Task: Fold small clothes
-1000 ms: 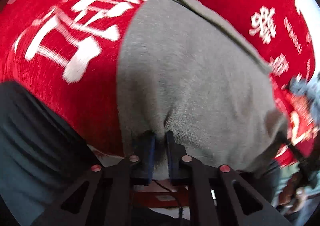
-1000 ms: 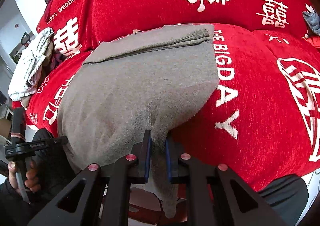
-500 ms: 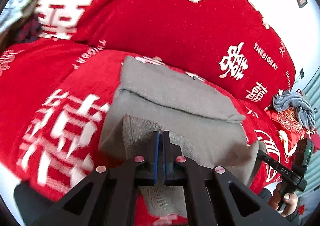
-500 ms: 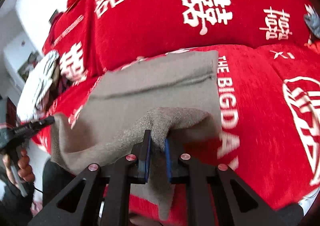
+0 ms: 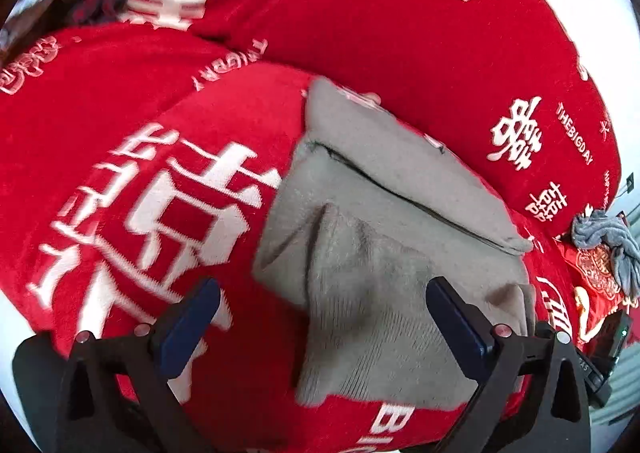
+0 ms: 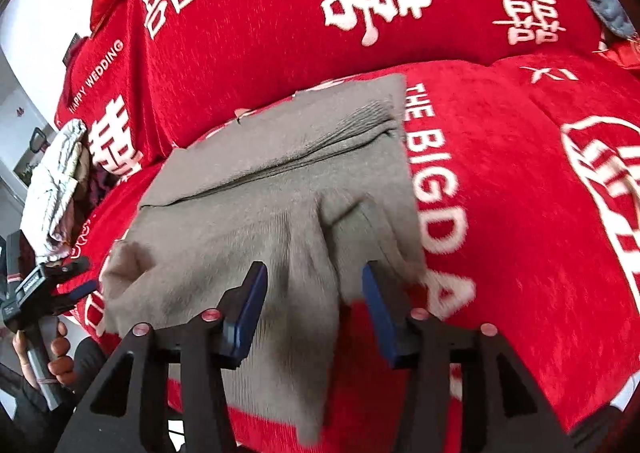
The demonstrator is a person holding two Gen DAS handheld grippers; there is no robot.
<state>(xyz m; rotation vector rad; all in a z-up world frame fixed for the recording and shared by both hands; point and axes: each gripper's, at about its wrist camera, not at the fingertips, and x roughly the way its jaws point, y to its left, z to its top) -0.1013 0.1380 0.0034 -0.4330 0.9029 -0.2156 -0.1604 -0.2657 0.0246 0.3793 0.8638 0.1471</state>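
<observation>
Covering the whole surface is a red cloth (image 5: pixel 400 33) with white characters and lettering ("THE BIGDAY", "HAPPY WEDDING"); it fills both views (image 6: pixel 520 193).

The grey garment (image 5: pixel 384 221) lies on the red cloth, roughly centred, partly folded: a flat layer at the far side with a ribbed band across it, and a rumpled layer doubled over on the near side. In the right wrist view (image 6: pixel 280 189) its right edge runs just beside the "THE BIGDAY" lettering, and a strip hangs down over the near edge of the cloth.

Left gripper (image 5: pixel 324 317): fingers spread wide, blue pads visible, holding nothing. The near flap of the garment sits between them, not pinched.

Right gripper (image 6: pixel 312 301): fingers also apart, nothing clamped. A ridge of grey fabric runs between the pads; cannot tell if it touches either pad.

The left gripper also shows in the right wrist view (image 6: pixel 86 287), at the garment's left corner, with the person's hand (image 6: pixel 52 349) on the handle.

A pale bundle of clothes (image 6: pixel 56 189) sits far left on the cloth, well apart from the garment. A small blue-grey rag (image 5: pixel 608 249) lies at the far right edge.
</observation>
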